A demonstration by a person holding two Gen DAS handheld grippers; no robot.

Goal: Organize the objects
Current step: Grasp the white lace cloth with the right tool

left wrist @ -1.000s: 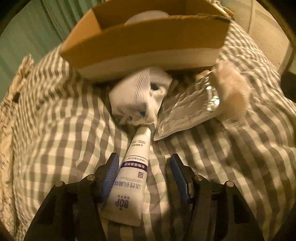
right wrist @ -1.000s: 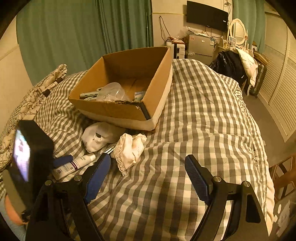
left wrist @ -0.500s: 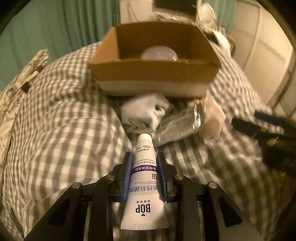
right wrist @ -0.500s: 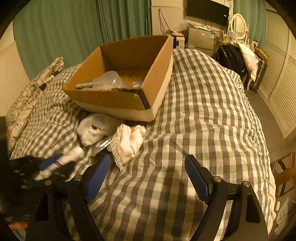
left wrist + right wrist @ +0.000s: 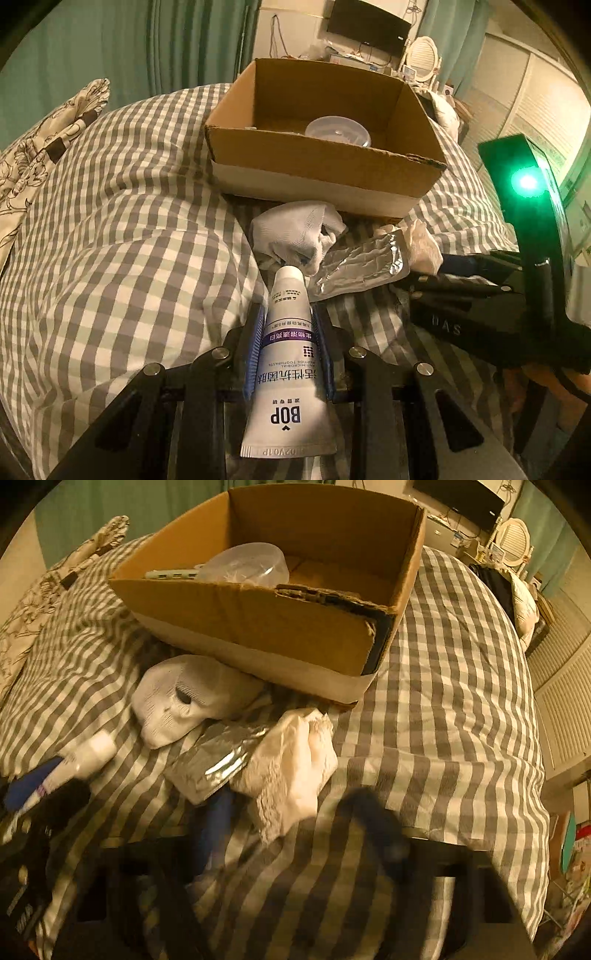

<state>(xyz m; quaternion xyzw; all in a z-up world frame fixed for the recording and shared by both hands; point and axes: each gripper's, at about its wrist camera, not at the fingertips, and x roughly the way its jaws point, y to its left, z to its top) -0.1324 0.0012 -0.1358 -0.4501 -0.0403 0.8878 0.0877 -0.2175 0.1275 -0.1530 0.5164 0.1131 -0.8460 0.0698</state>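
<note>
My left gripper [image 5: 290,321] is shut on a white BOP toothpaste tube [image 5: 290,354] and holds it above the checked bedspread, cap pointing at the cardboard box [image 5: 325,166]. The tube also shows at the left of the right wrist view [image 5: 86,758]. My right gripper [image 5: 295,812] is open and blurred, its fingers on either side of a cream lace cloth [image 5: 291,771]. A silver foil packet [image 5: 218,762] and a white sock [image 5: 188,698] lie just in front of the box [image 5: 266,627]. The right gripper's body shows at the right of the left wrist view [image 5: 480,295].
The box holds a clear plastic bowl [image 5: 247,566] and a pale flat item [image 5: 171,575]. A floral pillow [image 5: 37,140] lies at the left. The bed edge [image 5: 532,775] drops off at the right, with louvred doors [image 5: 569,716] beyond.
My left gripper shut on the toothpaste tube and lifted it off the bed. My right gripper moved forward and down to the lace cloth.
</note>
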